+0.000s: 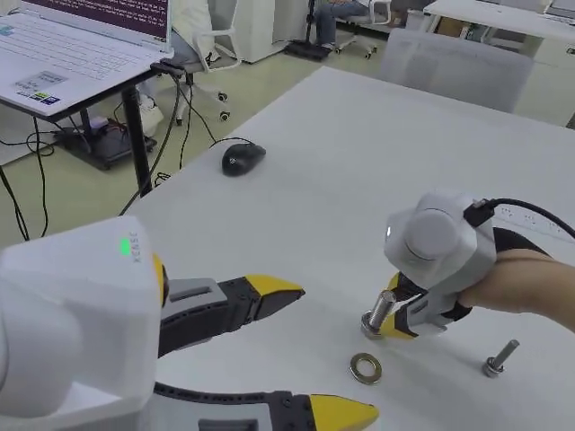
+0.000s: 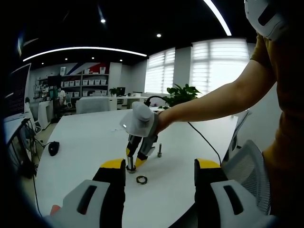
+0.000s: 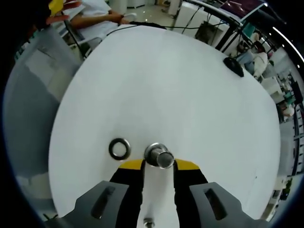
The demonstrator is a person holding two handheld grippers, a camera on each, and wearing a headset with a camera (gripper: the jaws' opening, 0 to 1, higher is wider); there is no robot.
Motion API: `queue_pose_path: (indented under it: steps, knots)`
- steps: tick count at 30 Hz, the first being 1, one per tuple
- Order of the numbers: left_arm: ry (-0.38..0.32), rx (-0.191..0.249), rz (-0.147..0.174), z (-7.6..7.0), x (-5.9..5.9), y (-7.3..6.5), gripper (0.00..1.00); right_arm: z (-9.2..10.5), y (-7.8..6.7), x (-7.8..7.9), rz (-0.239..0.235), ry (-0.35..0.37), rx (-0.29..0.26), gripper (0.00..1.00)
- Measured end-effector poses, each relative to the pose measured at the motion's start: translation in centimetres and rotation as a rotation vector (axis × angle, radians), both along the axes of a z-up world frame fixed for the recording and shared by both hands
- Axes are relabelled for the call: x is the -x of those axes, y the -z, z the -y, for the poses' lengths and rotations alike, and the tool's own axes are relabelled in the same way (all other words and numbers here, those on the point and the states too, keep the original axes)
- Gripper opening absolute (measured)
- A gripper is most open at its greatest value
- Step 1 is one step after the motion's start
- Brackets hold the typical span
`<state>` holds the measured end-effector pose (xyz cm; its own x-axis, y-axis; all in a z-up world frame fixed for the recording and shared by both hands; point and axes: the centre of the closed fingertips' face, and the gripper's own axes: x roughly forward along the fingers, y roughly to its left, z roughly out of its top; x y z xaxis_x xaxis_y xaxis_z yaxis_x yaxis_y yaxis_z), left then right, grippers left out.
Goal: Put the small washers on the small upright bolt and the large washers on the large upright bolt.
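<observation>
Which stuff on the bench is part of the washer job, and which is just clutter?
Job:
- large upright steel bolt
- small upright steel bolt
- loose flat steel ring washer on the white table
- right gripper, tips at the large bolt
- left gripper, jaws apart

Lying about:
- black computer mouse
- white open laptop
</observation>
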<state>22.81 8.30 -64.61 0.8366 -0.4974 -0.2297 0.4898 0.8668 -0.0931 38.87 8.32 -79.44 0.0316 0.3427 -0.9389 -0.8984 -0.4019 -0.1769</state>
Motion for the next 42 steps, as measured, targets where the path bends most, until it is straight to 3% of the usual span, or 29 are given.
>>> queue_pose_path:
  steps: [8,15,31,42]
  knots:
    - [0.006,-0.003,0.013,0.2,0.1,-0.2,0.58,1.6,-0.5,0.3,-0.001,0.023,-0.007,0.25]
    - [0.017,-0.009,0.017,0.7,0.4,-0.3,0.58,2.3,-0.4,2.0,-0.042,0.039,-0.018,0.25]
    - [-0.003,-0.014,0.020,0.6,1.4,-0.6,0.58,2.5,1.6,5.2,-0.094,0.024,0.018,0.25]
    - [-0.017,-0.004,0.024,0.2,1.6,-0.6,0.58,1.9,2.5,5.6,-0.115,0.027,0.022,0.30]
